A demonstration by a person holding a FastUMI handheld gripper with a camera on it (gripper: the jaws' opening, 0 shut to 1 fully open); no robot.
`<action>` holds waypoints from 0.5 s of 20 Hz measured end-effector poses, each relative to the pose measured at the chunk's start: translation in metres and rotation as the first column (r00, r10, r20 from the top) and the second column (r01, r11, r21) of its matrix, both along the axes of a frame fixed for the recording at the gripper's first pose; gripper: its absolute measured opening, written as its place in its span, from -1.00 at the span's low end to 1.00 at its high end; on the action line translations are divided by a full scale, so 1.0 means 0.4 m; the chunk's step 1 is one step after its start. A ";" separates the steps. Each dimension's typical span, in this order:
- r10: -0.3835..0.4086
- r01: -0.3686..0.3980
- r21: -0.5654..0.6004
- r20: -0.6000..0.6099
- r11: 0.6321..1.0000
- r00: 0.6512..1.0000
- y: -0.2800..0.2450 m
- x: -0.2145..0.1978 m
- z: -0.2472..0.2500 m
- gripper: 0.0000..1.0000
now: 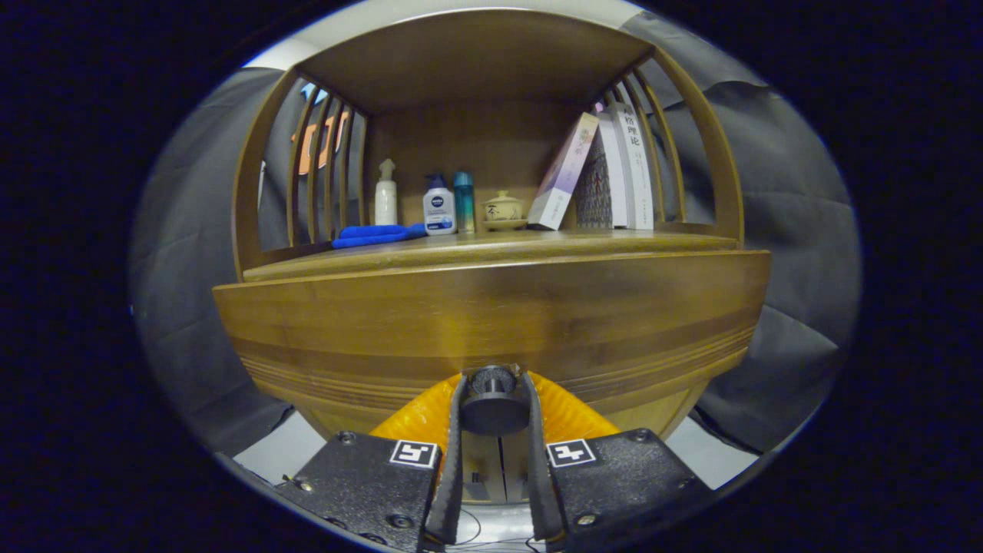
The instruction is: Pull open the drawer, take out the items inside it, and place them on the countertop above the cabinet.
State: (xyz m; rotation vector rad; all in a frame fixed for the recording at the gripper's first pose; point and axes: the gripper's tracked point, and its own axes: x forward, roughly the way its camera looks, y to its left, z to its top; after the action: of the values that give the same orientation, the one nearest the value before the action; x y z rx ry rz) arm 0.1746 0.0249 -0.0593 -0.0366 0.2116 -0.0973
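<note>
A wooden cabinet stands right in front of me, its drawer front (491, 315) spanning most of the scene. A round dark knob (493, 399) sticks out of the drawer's lower middle. My gripper (493, 384) is shut on that knob, with one black finger (455, 430) pressed against each side of it. The drawer front appears pulled slightly toward me, its top edge below the countertop (491, 247). What lies inside the drawer is hidden.
On the countertop stand a folded blue cloth (376, 234), a white pump bottle (385, 196), a white-and-blue bottle (438, 206), a teal can (464, 201), a lidded cup on a saucer (504, 209) and several leaning books (607, 169). Slatted wooden sides close both ends.
</note>
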 end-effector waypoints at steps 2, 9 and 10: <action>0.000 0.000 -0.002 0.002 1.000 1.000 0.000 -0.037 -0.001 -0.22; 0.018 -0.018 0.000 -0.005 1.000 1.000 0.008 -0.153 -0.010 -0.23; 0.019 -0.019 0.001 -0.010 1.000 1.000 0.007 -0.167 -0.012 -0.23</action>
State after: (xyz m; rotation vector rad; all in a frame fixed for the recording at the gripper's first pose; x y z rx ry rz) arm 0.1080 0.0277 -0.0643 -0.0387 0.2210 -0.0779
